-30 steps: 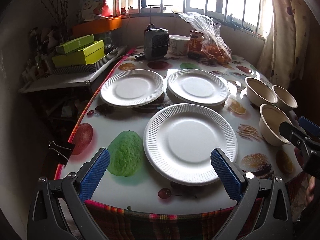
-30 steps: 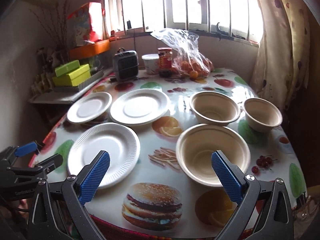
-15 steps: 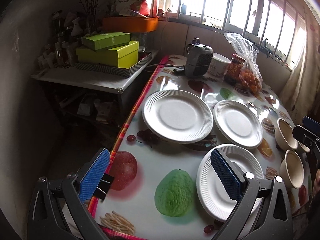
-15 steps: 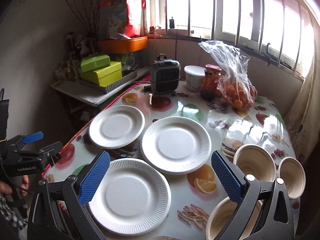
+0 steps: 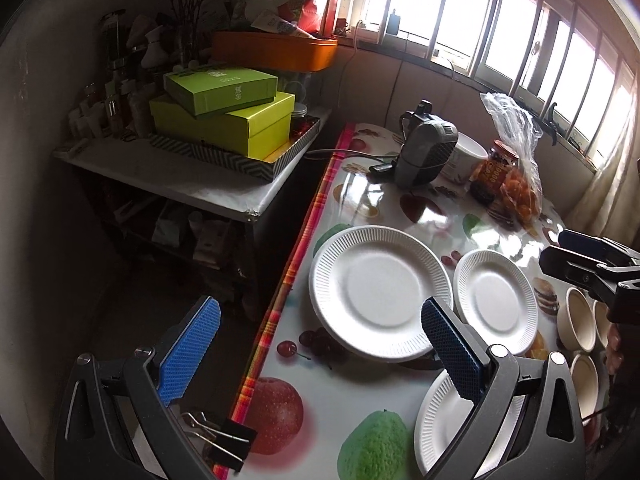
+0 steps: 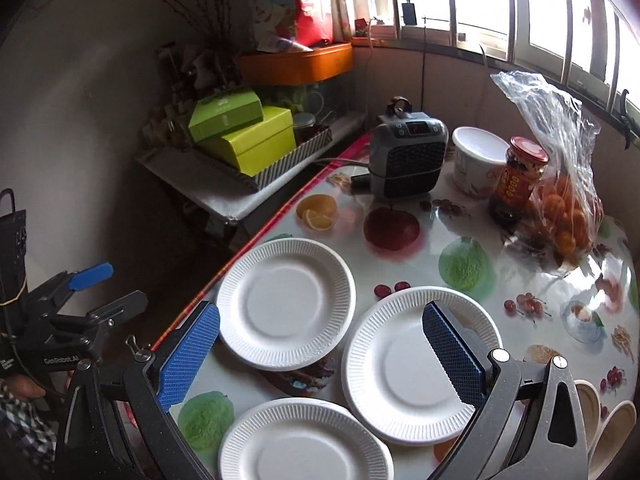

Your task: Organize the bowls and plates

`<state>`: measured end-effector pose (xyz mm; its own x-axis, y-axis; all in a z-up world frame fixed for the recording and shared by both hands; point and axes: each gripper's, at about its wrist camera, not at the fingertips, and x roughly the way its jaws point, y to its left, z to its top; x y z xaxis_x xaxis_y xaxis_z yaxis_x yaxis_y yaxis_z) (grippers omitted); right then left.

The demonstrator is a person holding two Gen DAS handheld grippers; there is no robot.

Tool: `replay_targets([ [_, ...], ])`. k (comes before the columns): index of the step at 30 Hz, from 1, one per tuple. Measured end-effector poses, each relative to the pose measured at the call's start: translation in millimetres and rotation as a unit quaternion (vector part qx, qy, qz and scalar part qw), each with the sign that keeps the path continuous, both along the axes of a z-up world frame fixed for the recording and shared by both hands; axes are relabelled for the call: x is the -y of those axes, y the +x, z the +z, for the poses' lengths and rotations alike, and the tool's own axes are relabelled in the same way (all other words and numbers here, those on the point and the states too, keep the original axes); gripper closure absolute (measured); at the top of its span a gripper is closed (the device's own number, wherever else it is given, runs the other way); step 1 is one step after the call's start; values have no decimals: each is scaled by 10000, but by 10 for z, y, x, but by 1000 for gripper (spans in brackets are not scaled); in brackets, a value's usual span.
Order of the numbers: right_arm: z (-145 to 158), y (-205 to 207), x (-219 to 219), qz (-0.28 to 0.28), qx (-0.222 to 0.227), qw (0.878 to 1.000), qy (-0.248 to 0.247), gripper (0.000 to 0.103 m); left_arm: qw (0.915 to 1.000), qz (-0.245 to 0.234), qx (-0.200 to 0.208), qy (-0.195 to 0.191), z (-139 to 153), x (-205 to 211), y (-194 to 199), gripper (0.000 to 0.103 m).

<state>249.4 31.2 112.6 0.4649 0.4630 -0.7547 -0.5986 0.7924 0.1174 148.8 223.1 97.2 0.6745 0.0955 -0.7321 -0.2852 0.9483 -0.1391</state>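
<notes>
Three round white ribbed paper plates lie flat, rims up, on the fruit-print table (image 6: pixel 472 240): the far-left plate (image 6: pixel 286 304), the right plate (image 6: pixel 404 364) beside it, the nearest plate (image 6: pixel 300 444). Beige paper bowls (image 5: pixel 576 320) stand upright at the right edge. The left gripper (image 5: pixel 320 356) and right gripper (image 6: pixel 320 354) both hover wide apart, empty.

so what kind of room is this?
Probably a home dining corner: a table under a fruit-print cover by a barred window, with paper plates, a sauce jar and a bag of oranges.
</notes>
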Motion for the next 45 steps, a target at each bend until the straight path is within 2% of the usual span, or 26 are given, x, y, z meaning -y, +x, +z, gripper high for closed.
replay_targets([
  [3, -183, 237, -112, 2, -161, 9997, -175, 1, 9998, 36, -104, -194, -123, -97, 124, 3],
  [6, -427, 418, -188, -20, -430, 9985, -331, 1, 9987, 65, -302, -400, -302, -156, 244, 8],
  [9, -641, 565, -251, 9, -616, 9973, -411, 7, 9970, 11, -511, -588, -490, -175, 363, 13],
  [14, -875, 722, -319, 16, -824, 9954, -495, 8, 9927, -27, -752, -939, -731, -201, 497, 18],
  [17, -998, 788, -371, 81, -929, 9937, -624, 12, 9897, -66, -854, -1143, -816, -227, 561, 25],
  [19, -1057, 845, -383, 67, -982, 9930, -649, 19, 9900, -4, -902, -1087, -843, -241, 581, 27],
  [23, -1155, 926, -384, 15, -1048, 9923, -654, 22, 9899, -22, -956, -1044, -873, -247, 607, 28],
  [31, -1290, 994, -395, 49, -1257, 9902, -601, 37, 9882, 17, -1078, -1085, -945, -281, 652, 32],
  [32, -1293, 1001, -402, 69, -1267, 9902, -583, 40, 9877, 20, -1096, -1113, -959, -287, 656, 33],
  [33, -1297, 1006, -407, 91, -1287, 9901, -556, 44, 9873, 25, -1108, -1136, -966, -289, 658, 41],
  [34, -1302, 1006, -409, 109, -1299, 9900, -543, 46, 9871, 1, -1106, -1159, -970, -285, 661, 44],
  [38, -1327, 1002, -429, 200, -1356, 9891, -540, 55, 9861, 12, -1156, -1192, -1011, -266, 689, 45],
  [40, -1335, 998, -432, 221, -1355, 9891, -532, 57, 9857, -1, -1157, -1222, -1018, -255, 695, 52],
  [45, -1355, 994, -418, 240, -1389, 9886, -524, 67, 9852, -2, -1199, -1223, -1033, -248, 710, 61],
])
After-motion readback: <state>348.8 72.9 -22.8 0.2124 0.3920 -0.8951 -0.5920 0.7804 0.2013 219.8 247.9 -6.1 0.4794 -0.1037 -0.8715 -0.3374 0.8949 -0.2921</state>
